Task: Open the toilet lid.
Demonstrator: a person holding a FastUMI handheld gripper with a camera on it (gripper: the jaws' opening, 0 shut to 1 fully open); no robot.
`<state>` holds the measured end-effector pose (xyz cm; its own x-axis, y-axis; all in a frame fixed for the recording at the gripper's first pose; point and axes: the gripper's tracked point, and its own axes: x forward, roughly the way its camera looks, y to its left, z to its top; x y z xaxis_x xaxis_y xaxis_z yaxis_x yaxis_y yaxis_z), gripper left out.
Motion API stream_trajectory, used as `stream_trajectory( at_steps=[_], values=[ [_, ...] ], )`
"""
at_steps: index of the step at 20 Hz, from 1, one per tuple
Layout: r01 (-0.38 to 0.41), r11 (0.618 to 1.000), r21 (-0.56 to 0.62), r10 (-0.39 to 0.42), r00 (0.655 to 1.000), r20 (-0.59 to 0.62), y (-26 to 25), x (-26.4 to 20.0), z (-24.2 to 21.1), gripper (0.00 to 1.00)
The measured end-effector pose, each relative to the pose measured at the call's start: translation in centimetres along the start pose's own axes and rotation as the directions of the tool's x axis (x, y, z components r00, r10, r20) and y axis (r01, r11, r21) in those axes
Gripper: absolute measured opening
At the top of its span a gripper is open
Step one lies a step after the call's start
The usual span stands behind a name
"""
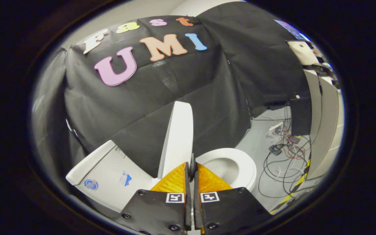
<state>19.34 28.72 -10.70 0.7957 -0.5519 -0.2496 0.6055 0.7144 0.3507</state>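
1. From my seat at the feed, the gripper (192, 169) had its two fingers drawn nearly together, with only a thin slit between them.
2. A dark, thin edge sat in that slit at the fingertips; I could not tell what it belonged to, nor whether both fingers pressed on it.
3. The toilet lid (178, 137) stood raised, close to upright, just beyond the fingertips and a little to their left. I saw it mostly edge-on, its white face turned toward the bowl side.
4. The seat (240, 160) lay down flat on the bowl, just ahead of the fingers and to their right. Its ring was uncovered and the hollow of the bowl (222, 166) showed inside it.
5. The tank (106, 176) sat to the left of the fingers, behind the raised lid, tilted in the fisheye. It carried a few small stickers on its face; I left them unread.
6. Black cloth (162, 94) hung behind the toilet as the backdrop.
7. On the pale floor (259, 137) to the right of the bowl lay a loose tangle of cables (286, 156) with a small dark box among them.
8. Yellow-and-black striped tape (300, 178) ran along the floor beside a light panel (325, 130) at the far right.
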Motion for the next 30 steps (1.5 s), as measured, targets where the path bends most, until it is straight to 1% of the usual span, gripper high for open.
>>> stream_trajectory(
  at_steps=[2, 5, 7, 10, 11, 13, 17, 20, 22, 26, 28, 30],
  values=[
    [-0.01, 0.998, -0.062, 0.008, 1.0, -0.02, 1.8, -0.1, 0.7, 0.04],
    [-0.037, 0.996, -0.076, 0.036, 0.999, -0.008, 4.2, -1.1, 1.1, 0.04],
    [-0.074, 0.994, -0.086, 0.075, 0.997, 0.01, 7.1, -2.1, 0.8, 0.04],
    [-0.136, 0.982, -0.13, 0.14, 0.99, 0.023, 11.2, -2.7, 0.5, 0.04],
    [-0.156, 0.976, -0.153, 0.161, 0.987, 0.021, 12.1, -2.8, 0.2, 0.07],
    [-0.204, 0.957, -0.205, 0.212, 0.977, 0.017, 14.3, -3.1, -0.3, 0.08],
    [-0.317, 0.909, -0.269, 0.33, 0.944, 0.001, 18.6, -3.5, -1.6, 0.11],
    [-0.387, 0.858, -0.338, 0.401, 0.916, -0.03, 21.4, -3.8, -3.0, 0.11],
    [-0.424, 0.831, -0.36, 0.436, 0.898, -0.053, 22.7, -3.9, -3.9, 0.11],
    [-0.445, 0.804, -0.395, 0.462, 0.885, -0.057, 23.6, -4.2, -4.5, 0.11],
    [-0.456, 0.778, -0.432, 0.475, 0.877, -0.071, 24.0, -4.3, -4.8, 0.11],
    [-0.451, 0.757, -0.472, 0.471, 0.878, -0.083, 24.1, -4.3, -4.9, 0.11]
  ],
)
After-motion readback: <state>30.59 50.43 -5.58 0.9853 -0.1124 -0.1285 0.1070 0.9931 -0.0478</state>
